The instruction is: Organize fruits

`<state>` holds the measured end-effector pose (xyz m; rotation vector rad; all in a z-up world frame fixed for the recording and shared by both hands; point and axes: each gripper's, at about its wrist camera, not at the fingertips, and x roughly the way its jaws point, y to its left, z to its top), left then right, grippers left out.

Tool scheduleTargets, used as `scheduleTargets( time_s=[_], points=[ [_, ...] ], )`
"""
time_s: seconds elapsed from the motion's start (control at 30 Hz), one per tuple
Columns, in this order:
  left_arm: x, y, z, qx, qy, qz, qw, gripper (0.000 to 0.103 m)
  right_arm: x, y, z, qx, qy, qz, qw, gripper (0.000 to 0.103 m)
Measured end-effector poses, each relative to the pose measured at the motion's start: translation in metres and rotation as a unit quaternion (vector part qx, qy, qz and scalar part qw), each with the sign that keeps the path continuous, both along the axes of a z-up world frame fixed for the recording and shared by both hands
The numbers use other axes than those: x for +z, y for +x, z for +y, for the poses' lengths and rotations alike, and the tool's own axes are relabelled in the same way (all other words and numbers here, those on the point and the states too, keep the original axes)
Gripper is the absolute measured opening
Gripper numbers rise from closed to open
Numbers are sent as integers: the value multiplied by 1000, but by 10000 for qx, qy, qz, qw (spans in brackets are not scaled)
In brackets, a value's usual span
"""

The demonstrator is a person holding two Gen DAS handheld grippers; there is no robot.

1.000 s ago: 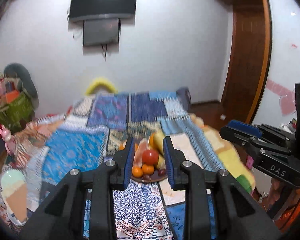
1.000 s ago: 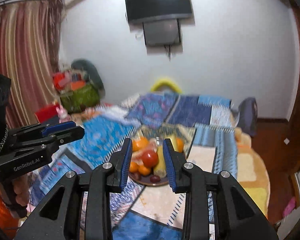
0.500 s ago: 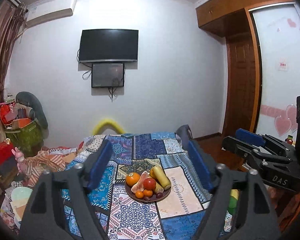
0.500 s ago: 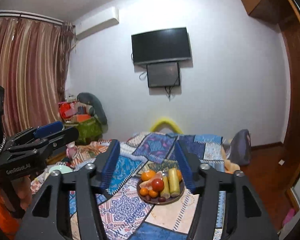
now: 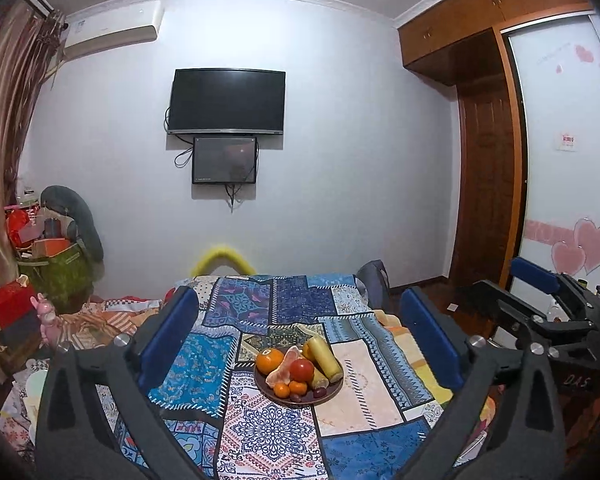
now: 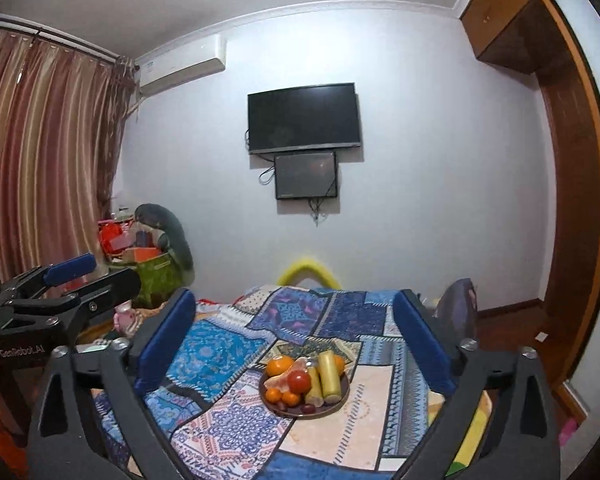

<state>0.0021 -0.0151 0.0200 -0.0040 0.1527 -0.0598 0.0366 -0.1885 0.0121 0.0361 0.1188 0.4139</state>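
While your left gripper (image 5: pixel 300 344) and right gripper (image 6: pixel 296 344) hover with jaws opening, nothing sits between them. One fruit plate (image 5: pixel 284 399) rests on the bed's patchwork quilt (image 5: pixel 260 432).

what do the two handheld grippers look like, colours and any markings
Both are matte black plastic with angular, triangular-braced fingers, silver bolt heads at the joints and flat blue pads inside the fingertips. The left gripper carries white lettering "GenRobot.AI" on its side, readable from the right wrist view. The right gripper shows pale lettering "DAS" on its body in the left wrist view.
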Motion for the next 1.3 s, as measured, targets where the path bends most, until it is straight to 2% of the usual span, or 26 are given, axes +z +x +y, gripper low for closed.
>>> scheduleTargets(
  time_s=[1.3],
  points=[
    [0, 1, -1, -102, -9, -2, 9999, 103, -2, -5, -8, -124, 68, 26, 9999, 103]
  ],
)
